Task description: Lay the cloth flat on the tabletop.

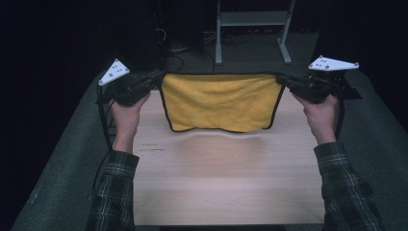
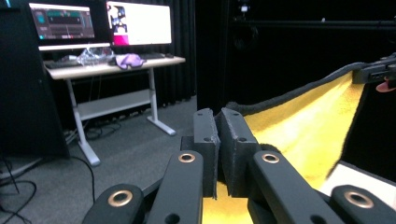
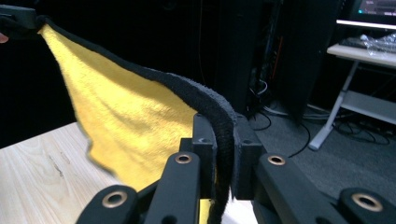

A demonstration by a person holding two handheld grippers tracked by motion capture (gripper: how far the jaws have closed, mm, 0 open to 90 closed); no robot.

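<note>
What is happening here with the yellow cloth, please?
A person holds a yellow cloth with a dark edge stretched between two tools. The left hand-held gripper is shut on one top corner and the right hand-held gripper is shut on the other. The cloth hangs spread out above the far part of the wooden table, with its lower edge free.

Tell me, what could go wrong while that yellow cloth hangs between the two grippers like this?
Each gripper pinches only a top corner: the left gripper and the right gripper bite near the black hem, so the yellow cloth might slip out if pulled tighter. Its lower edge hangs just above the wooden table, so lowering unevenly could crumple it.
</note>
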